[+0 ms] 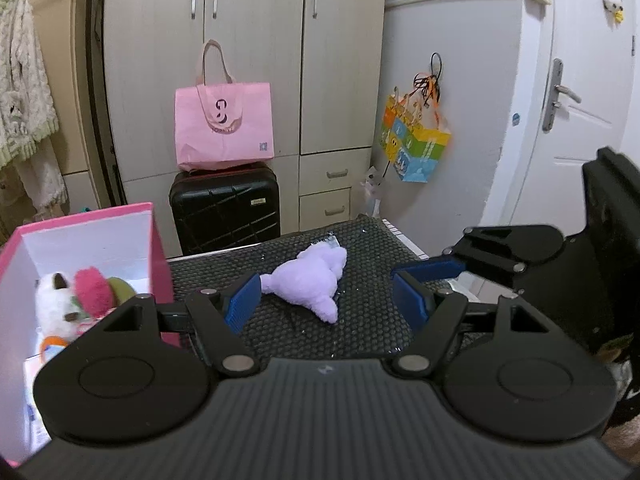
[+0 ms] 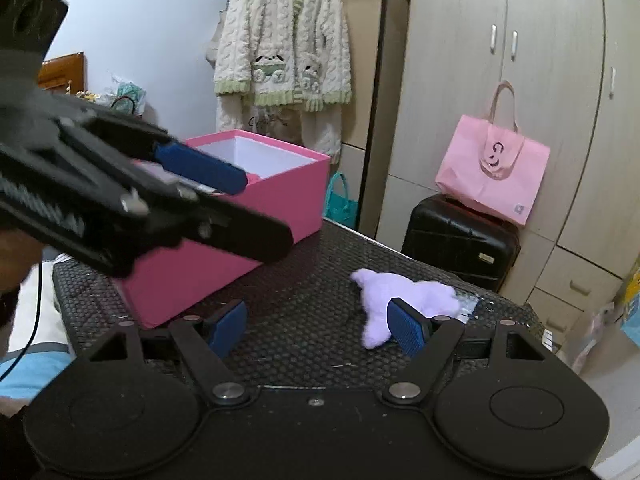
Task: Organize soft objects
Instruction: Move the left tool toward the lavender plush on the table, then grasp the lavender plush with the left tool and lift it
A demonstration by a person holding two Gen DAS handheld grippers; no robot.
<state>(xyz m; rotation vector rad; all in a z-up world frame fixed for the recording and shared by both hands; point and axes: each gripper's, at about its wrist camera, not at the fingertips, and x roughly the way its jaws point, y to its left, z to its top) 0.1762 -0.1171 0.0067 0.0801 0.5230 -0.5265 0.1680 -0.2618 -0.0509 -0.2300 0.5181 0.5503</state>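
Observation:
A lilac plush toy [image 1: 310, 280] lies on the black dimpled mat [image 1: 288, 332]; it also shows in the right wrist view [image 2: 404, 296]. My left gripper [image 1: 326, 302] is open and empty, its blue pads on either side of the plush, a little short of it. My right gripper [image 2: 316, 328] is open and empty, low over the mat; its right pad overlaps the plush in view. The pink box [image 1: 86, 224] at the left holds a white plush [image 1: 54, 304] and a pink and green plush [image 1: 94, 290]. The box also shows in the right wrist view [image 2: 256, 216].
The right gripper's body [image 1: 516, 252] shows at the right in the left wrist view; the left gripper [image 2: 132, 196] crosses the right wrist view, blurred. A black suitcase [image 1: 224, 208] with a pink tote [image 1: 224, 126] stands behind the table by the wardrobe. A robe [image 2: 284, 48] hangs behind the box.

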